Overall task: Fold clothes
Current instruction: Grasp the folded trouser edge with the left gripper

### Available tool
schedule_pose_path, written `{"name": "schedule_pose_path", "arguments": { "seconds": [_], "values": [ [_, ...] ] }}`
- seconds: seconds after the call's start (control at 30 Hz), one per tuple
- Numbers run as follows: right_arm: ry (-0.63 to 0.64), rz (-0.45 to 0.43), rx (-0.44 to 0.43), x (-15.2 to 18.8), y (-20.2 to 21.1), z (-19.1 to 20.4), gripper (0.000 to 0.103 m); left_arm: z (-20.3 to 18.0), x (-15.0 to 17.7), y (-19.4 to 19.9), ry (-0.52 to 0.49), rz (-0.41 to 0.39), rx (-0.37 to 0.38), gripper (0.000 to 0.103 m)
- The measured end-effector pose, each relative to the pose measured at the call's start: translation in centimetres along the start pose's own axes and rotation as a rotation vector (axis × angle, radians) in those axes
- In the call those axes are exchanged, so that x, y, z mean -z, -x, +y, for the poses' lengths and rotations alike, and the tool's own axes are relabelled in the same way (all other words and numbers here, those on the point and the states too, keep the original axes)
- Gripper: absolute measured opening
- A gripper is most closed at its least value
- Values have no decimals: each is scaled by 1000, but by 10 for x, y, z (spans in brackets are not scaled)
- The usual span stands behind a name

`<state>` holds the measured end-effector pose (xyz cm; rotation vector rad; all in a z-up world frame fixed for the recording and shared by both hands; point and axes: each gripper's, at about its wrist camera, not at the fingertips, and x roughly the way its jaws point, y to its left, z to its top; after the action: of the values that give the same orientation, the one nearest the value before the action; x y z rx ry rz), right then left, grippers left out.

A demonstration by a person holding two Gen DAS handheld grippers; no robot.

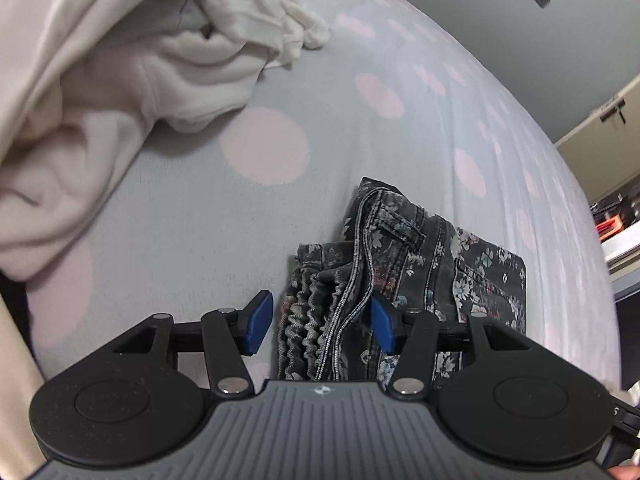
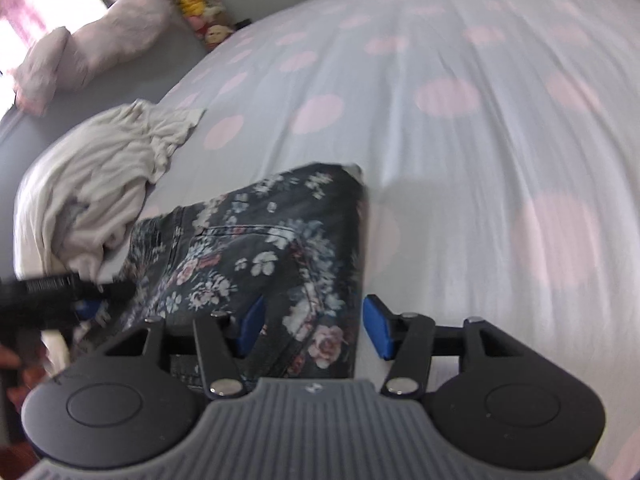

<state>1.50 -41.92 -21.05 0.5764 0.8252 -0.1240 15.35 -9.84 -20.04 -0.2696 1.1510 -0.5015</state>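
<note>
1. The folded floral jeans point(image 1: 404, 264) are laid on the bed point(image 2: 460, 160) near its edge.
2. Left tongs point(image 1: 320, 322) are spread apart around the elastic waistband edge.
3. Right tongs point(image 2: 314, 326) are spread apart over the jeans' side edge.
4. A white garment point(image 2: 100, 176) is heaped by the bed's corner; open sheet is seen beyond.

floral jeans point(image 1: 404, 264) cut off below, toys point(image 2: 200, 4) blurred

A pale grey bedsheet point(image 2: 460, 152) with big pink dots covers the bed. Off beyond its far corner, a fluffy pink plush point(image 2: 84, 48) lies on the floor — beside it a blurred column of bright toys point(image 2: 196, 0). Cream cupboard doors point(image 1: 600, 128) stand further off.
</note>
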Motion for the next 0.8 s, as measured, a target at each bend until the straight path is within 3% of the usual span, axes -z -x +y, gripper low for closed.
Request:
{"name": "schedule_pose_path", "arguments": {
  "seconds": [0.13,0.47,0.67,0.8],
  "values": [
    [-85,30,-43,3,-7,-13,58,2,-6,-12,-21,32,33,45],
    [-124,47,-146,-2,-26,-19,59,10,-14,-30,-33,46,135,38],
    [-195,59,-217,-8,-34,-35,58,19,-26,-41,-15,55,246,38],
    [-197,66,-236,-11,-36,-38,58,27,-38,-52,0,78,339,45]
  ]
}}
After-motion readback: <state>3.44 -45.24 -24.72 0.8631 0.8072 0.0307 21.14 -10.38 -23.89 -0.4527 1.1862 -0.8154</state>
